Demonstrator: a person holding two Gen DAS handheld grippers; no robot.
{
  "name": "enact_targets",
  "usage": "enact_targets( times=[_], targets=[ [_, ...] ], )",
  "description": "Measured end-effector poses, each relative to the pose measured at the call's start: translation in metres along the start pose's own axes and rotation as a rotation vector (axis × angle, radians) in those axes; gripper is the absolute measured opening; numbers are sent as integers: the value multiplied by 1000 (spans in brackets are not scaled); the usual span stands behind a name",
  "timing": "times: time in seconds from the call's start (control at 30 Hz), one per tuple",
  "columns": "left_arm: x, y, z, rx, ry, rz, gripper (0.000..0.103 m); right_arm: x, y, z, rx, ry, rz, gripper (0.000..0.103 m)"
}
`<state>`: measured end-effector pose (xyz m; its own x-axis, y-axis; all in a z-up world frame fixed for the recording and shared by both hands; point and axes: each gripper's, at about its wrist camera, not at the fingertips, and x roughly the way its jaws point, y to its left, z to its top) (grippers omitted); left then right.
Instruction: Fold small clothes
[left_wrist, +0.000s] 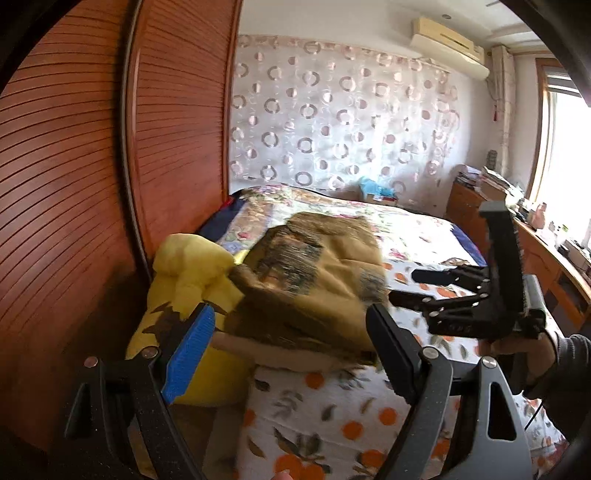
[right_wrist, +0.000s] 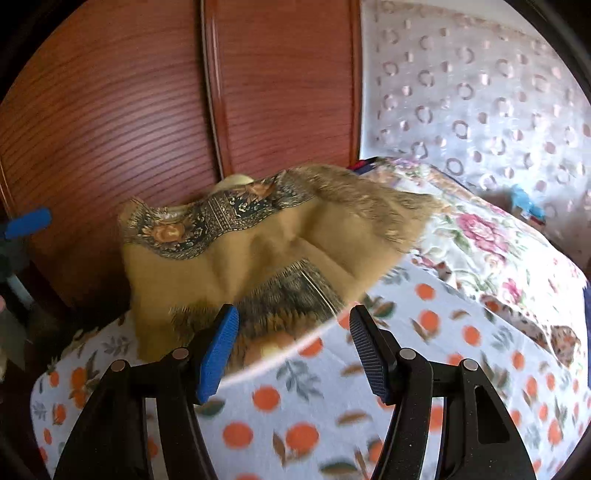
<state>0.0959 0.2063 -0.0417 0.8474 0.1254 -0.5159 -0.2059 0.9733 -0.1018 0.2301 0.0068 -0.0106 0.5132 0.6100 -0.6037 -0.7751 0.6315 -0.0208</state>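
Trouble looks likeliest at the bed (right_wrist: 424, 369) corner: the mustard scarf (right_wrist: 258, 251) with its dark floral border lies bunched there, partly over a yellow plush toy (left_wrist: 192, 273), and a careless tug could drag it off. Left claw (left_wrist: 291, 350) and right claw (right_wrist: 293, 347) both gape wide, holding nothing

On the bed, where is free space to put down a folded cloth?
The orange-print sheet is bare in front of the tan scarf, out to the floral quilt on the far right. It is crowded at the wardrobe-side corner: the scarf lies there, beside the yellow bundle.
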Motion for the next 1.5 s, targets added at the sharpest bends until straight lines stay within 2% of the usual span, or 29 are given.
enact_targets(
  times=[0.27, 0.43, 0.5, 0.6, 0.93, 1.03, 1.2, 1.5],
  targets=[
    [-13, -43, -9, 70, -8, -77, 84, -94, -9, -46, 82, -61, -124, 65],
    [-19, -77, -12, 114, -10, -143, 84, -151, -9, -83, 146, -87, -216, 75],
    [-23, -90, -13, 131, -13, -156, 84, -169, -9, -95, 182, -95, -251, 82],
    [-31, -110, -13, 147, -25, -186, 84, -196, -7, -110, 226, -112, -312, 86],
    [-61, -164, 7, 190, -83, -212, 84, -287, 16, -128, 311, -243, -455, 87],
    [-69, -175, 16, 201, -102, -214, 84, -300, 20, -129, 322, -270, -479, 87],
    [-85, -189, 31, 214, -134, -220, 84, -313, 29, -128, 328, -310, -521, 97],
    [-103, -194, 40, 205, -162, -237, 84, -285, 45, -132, 340, -368, -571, 98]
  ],
)
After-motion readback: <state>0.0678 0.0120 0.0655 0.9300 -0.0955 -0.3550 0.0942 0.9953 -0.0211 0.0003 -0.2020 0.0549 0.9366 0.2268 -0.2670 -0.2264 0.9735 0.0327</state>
